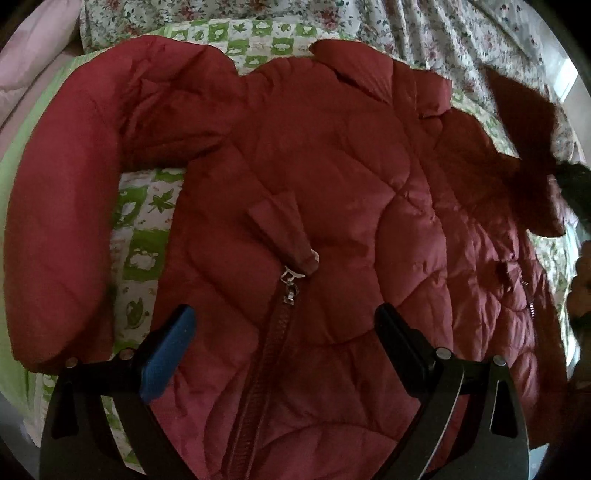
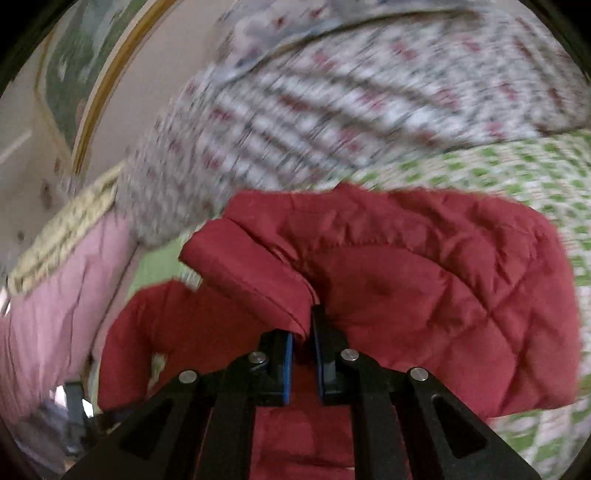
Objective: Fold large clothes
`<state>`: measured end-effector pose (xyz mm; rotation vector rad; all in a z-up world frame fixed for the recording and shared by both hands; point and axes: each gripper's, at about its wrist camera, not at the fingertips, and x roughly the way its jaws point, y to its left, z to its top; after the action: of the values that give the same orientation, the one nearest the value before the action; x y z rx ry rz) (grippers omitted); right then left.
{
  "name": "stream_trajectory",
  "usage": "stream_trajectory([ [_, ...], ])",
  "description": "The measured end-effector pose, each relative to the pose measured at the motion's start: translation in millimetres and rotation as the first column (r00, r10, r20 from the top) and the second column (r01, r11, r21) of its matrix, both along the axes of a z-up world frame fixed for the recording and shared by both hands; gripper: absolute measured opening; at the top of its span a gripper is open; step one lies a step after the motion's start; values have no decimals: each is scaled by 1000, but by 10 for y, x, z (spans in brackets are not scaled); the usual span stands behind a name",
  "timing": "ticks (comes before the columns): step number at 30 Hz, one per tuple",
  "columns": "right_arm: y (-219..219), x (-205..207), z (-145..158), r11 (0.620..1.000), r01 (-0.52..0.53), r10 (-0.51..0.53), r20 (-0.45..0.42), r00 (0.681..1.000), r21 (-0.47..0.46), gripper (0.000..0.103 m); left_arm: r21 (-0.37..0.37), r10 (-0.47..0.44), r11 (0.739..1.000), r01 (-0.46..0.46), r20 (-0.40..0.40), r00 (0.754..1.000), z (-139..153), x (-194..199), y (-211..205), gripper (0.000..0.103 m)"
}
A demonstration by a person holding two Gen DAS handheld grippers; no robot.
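Right claw [image 2: 303, 332] clamped on red jacket [image 1: 314, 177] cuff ahead of it, left claw [image 1: 284, 332] apart above the zipper [image 1: 290, 291].

You are working over a bed spread with a green-and-white checked leaf-print quilt [image 1: 255, 40]. Beyond it lies a white floral-print cotton sheet [image 1: 424, 33], a pale pink padded blanket [image 2: 55, 295] at one side, and a plain beige wall [image 2: 147, 110] behind.
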<state>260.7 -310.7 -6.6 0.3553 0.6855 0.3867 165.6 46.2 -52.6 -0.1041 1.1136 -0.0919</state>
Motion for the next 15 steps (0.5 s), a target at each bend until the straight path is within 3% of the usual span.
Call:
stream_trajectory([
  [7, 753, 79, -364, 986, -144, 138, -68, 988, -89, 9, -81, -11, 997, 12, 6, 1000, 103, 131, 128, 98],
  [15, 1115, 94, -676, 965, -235, 221, -120, 968, -116, 15, -158, -8, 987, 7, -9, 1000, 175, 525, 161, 98],
])
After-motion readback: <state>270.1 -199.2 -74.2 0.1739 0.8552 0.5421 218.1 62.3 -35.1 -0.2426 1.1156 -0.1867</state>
